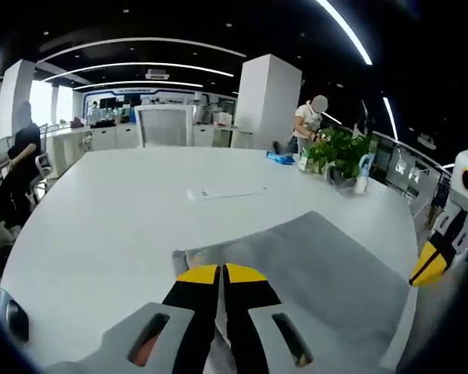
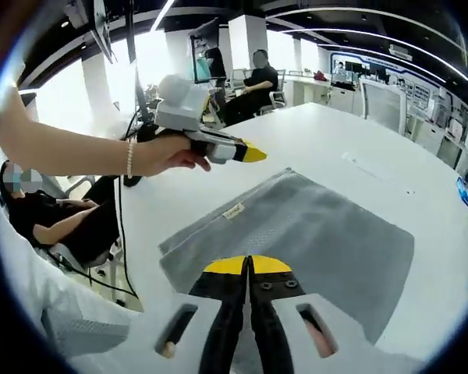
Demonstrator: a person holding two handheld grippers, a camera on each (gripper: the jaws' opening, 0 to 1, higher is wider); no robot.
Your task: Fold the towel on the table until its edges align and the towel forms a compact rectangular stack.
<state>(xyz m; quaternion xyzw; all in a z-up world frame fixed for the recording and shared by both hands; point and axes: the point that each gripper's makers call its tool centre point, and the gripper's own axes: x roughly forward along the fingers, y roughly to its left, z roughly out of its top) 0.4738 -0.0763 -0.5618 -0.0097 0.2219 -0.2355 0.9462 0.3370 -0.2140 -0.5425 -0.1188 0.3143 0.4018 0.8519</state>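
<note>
A grey towel (image 1: 320,261) lies spread flat on the white table (image 1: 117,218), near its edge. In the left gripper view my left gripper (image 1: 221,272) hovers shut over the towel's near corner, with nothing between its yellow tips. My right gripper (image 1: 432,263) enters at the right edge, past the table's rim. In the right gripper view the towel (image 2: 320,234) shows a small label on its left hem. My right gripper (image 2: 248,265) is shut and empty above its near edge. A hand holds the left gripper (image 2: 248,153) in the air beyond the towel's left side, jaws together.
A potted plant (image 1: 339,150), a bottle (image 1: 363,174) and a blue item (image 1: 281,158) stand at the table's far right. A thin white strip (image 1: 226,192) lies mid-table. A chair (image 1: 164,125) stands at the far end. A person (image 2: 58,218) sits beside the table edge.
</note>
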